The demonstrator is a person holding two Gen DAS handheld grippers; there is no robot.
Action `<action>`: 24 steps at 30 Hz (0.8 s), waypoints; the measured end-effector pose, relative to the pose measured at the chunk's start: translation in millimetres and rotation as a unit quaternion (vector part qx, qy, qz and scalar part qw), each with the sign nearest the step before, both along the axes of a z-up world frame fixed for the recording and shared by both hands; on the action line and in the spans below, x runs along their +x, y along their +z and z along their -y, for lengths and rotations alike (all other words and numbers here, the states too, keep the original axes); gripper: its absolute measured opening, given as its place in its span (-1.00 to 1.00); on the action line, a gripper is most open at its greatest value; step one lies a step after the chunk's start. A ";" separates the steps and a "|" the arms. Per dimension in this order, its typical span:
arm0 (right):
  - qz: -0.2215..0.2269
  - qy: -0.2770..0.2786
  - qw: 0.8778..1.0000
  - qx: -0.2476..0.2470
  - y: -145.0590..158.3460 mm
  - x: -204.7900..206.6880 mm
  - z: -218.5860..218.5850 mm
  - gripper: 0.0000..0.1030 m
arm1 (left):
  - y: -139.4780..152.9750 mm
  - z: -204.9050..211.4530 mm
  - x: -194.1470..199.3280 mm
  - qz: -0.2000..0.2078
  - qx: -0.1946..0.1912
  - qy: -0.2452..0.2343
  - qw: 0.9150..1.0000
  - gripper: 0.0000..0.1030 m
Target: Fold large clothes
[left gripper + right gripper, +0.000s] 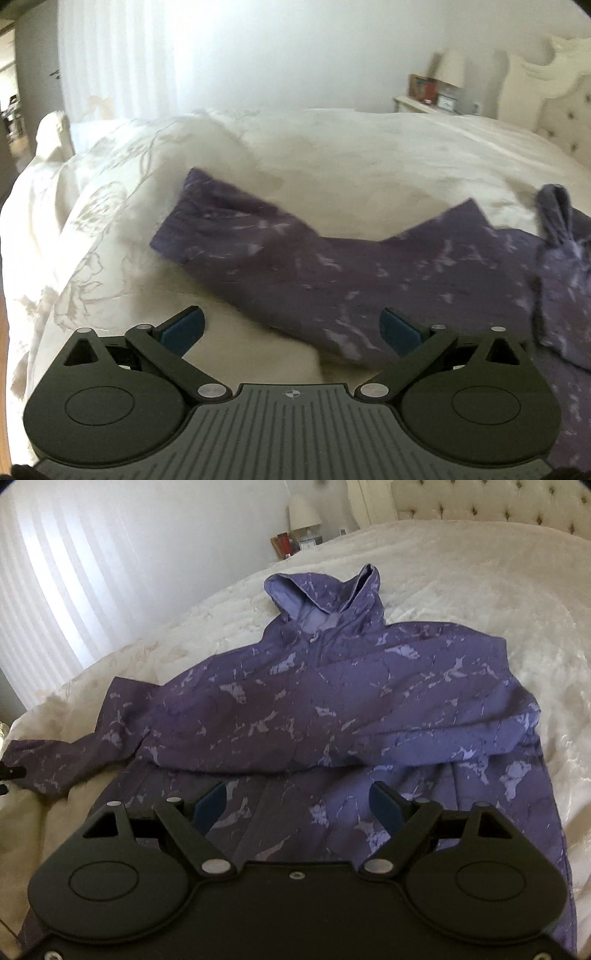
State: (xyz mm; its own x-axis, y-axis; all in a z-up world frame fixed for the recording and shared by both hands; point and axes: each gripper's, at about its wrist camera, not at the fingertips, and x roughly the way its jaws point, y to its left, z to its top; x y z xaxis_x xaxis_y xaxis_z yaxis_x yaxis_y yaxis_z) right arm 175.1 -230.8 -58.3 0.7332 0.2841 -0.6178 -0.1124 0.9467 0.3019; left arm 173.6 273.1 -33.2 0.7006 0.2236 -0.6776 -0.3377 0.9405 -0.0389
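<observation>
A purple hoodie with pale marbled marks lies spread front-up on the white bed, hood pointing toward the headboard. Its right sleeve is folded across the chest; its left sleeve stretches out to the left. In the left wrist view that sleeve lies ahead, cuff at the far left. My left gripper is open and empty, just above the sleeve's near edge. My right gripper is open and empty above the hoodie's lower body.
The cream quilted bedspread covers the bed, bunched into a mound at the left. A tufted headboard and a nightstand with a lamp stand at the far side. White curtains hang behind.
</observation>
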 end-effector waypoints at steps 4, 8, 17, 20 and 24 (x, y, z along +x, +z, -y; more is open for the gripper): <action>-0.004 0.002 1.000 -0.002 -2.9 -2.6 -1.4 0.66 | -5.7 -24.3 2.8 0.010 -0.037 0.035 0.999 0.91; -0.009 0.004 1.000 -0.006 -6.6 -4.3 -2.6 0.66 | -3.7 -42.4 4.2 0.024 -0.060 0.074 0.995 0.09; -0.020 0.001 1.000 0.002 -17.4 -4.9 2.1 0.66 | 53.1 -14.5 13.0 0.085 -0.065 0.000 0.994 -0.86; -0.019 -0.006 1.000 0.009 -19.3 -6.6 7.7 0.66 | 89.6 16.9 18.3 0.122 -0.059 -0.053 0.989 -0.86; -0.007 -0.018 1.000 0.007 -19.9 -10.7 16.5 0.66 | 136.6 76.2 30.4 0.161 -0.041 -0.133 0.977 -0.86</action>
